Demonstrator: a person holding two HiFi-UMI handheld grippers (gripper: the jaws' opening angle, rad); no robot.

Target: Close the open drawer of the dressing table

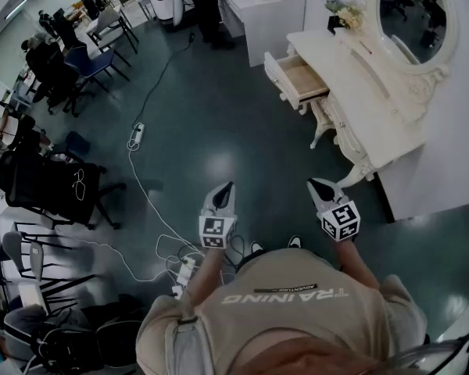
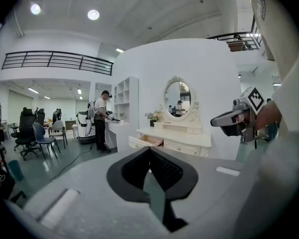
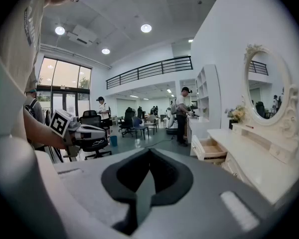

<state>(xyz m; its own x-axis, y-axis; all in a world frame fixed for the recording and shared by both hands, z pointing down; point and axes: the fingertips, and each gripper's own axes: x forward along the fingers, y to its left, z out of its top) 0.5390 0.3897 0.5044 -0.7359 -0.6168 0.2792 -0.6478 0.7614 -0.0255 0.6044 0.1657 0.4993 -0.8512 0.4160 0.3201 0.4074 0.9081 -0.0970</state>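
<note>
The cream dressing table (image 1: 391, 123) with an oval mirror (image 1: 413, 14) stands at the upper right against a white wall. Its left drawer (image 1: 298, 79) is pulled out, showing a bare wooden inside. The drawer also shows in the left gripper view (image 2: 147, 141) and the right gripper view (image 3: 212, 148). My left gripper (image 1: 229, 186) and right gripper (image 1: 313, 183) are held side by side over the floor, well short of the table. Both are shut with nothing between the jaws, as each gripper's own view shows (image 2: 149, 151) (image 3: 149, 152).
A power strip (image 1: 136, 136) and a white cable (image 1: 144, 190) lie on the dark floor to the left. Black office chairs (image 1: 55, 182) crowd the left side. A person (image 1: 207, 6) stands at a white desk at the back. Flowers (image 1: 340, 10) sit on the dressing table.
</note>
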